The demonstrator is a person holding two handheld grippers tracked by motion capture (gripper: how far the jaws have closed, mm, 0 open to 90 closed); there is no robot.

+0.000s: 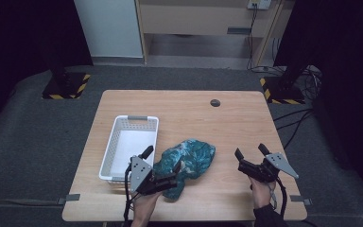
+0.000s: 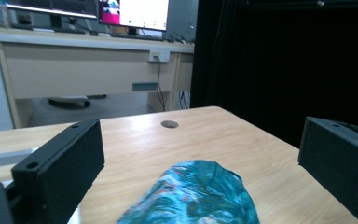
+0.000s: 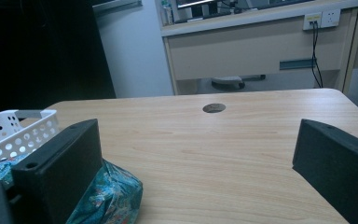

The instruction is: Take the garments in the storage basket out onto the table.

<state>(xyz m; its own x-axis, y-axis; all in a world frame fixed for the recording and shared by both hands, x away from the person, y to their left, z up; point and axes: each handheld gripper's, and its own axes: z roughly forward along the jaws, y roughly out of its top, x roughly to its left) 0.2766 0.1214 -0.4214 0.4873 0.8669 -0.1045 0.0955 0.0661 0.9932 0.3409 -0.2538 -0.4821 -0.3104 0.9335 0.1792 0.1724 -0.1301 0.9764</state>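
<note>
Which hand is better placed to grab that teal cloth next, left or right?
Left, most likely. The left gripper is open, with the teal cloth lying between its jaws. The right gripper, also open, sits apart from the cloth over bare table.

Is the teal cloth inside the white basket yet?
No, the teal cloth lies on the table beside the white basket, not in it.

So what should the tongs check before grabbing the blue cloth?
1. Left tongs open: ok, jaws stand wide apart.
2. Cloth between the left jaws: ok in the left gripper view, lying low between them.
3. Left tongs gripping cloth: not ok, nothing pinched yet.
4. Right tongs open: ok.
5. Right tongs at cloth: not ok, bare table lies between.
6. Basket empty: ok, white bottom bare.
</note>
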